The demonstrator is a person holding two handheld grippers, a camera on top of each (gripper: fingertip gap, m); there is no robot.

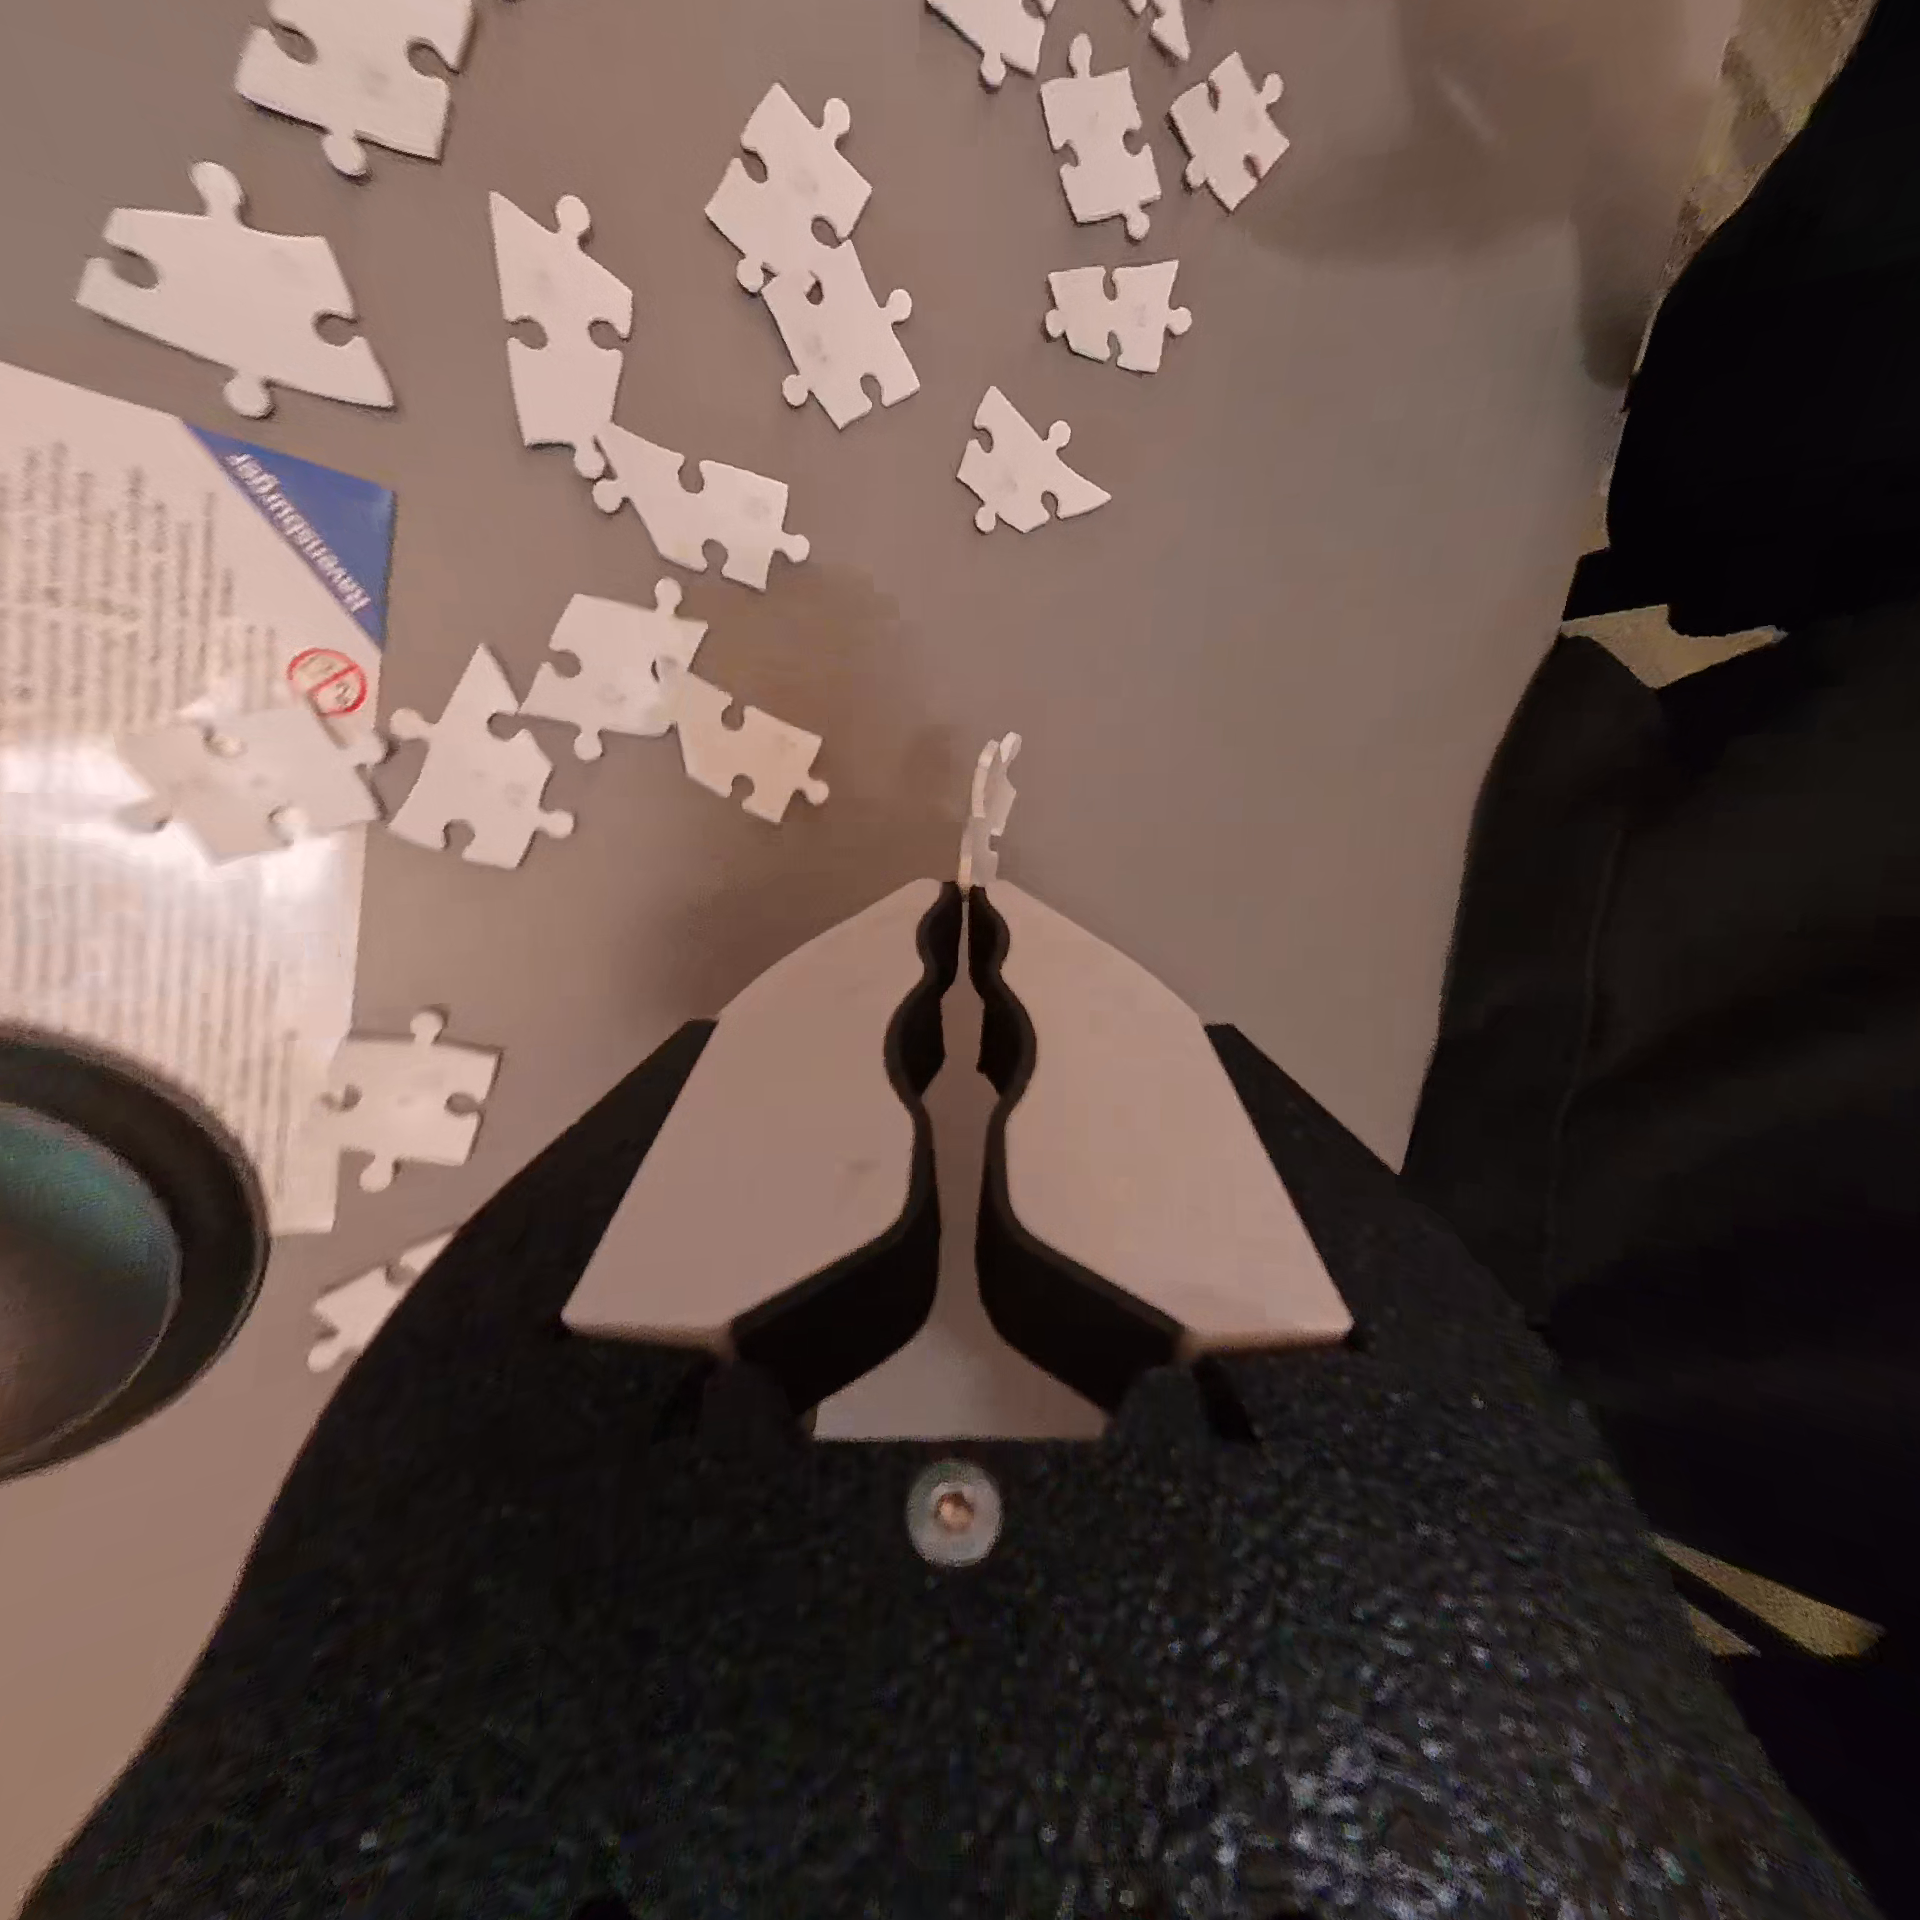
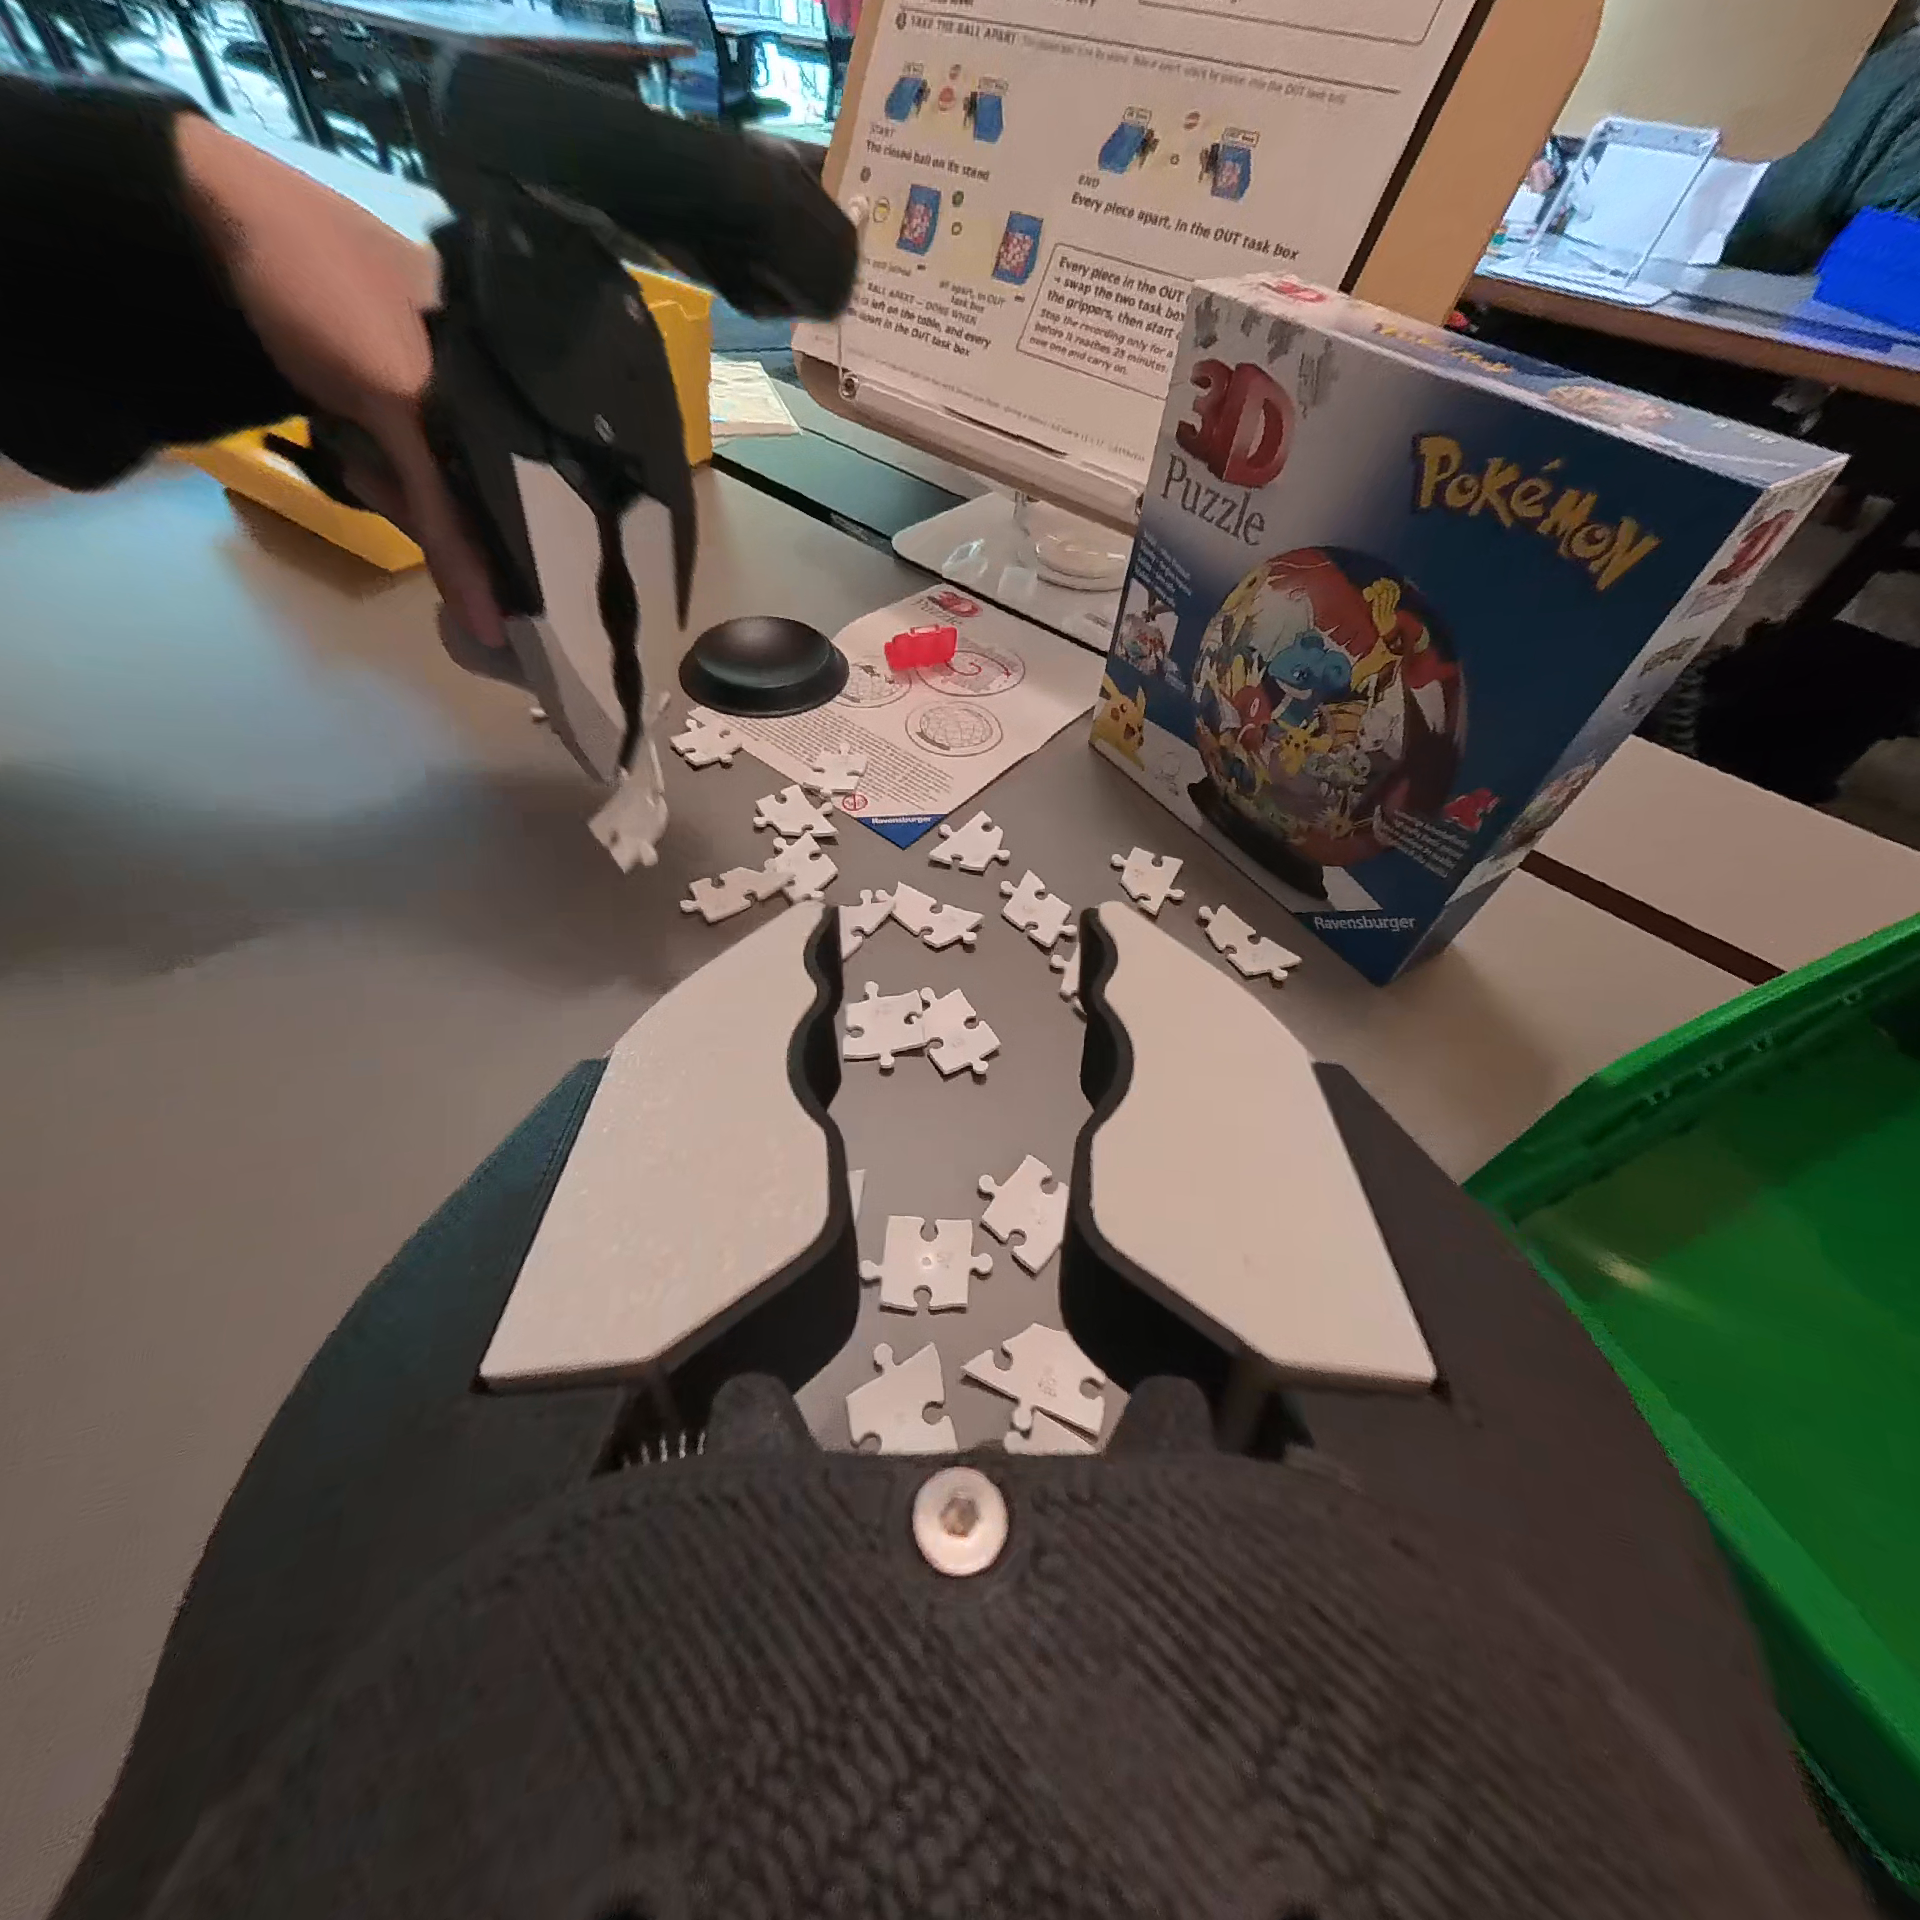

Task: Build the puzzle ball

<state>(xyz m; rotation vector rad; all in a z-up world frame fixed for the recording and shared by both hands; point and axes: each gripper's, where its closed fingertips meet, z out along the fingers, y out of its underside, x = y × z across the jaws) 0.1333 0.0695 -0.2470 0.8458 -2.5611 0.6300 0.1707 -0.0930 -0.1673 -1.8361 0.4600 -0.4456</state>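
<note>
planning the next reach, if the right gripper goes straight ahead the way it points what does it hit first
Probably the loose white puzzle pieces on the grey table, seen between its open fingers. The right gripper tilts down toward them; the puzzle box lies farther right. Depth is unclear.

Loose puzzle pieces (image 2: 920,1023) on the table (image 2: 260,935), stand (image 2: 764,665) and leaflet (image 2: 935,717) behind, box (image 2: 1455,623) right.

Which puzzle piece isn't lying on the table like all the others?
The puzzle piece pinched edge-on in the left gripper, held up above the table. The other white pieces all lie flat on the grey top.
</note>
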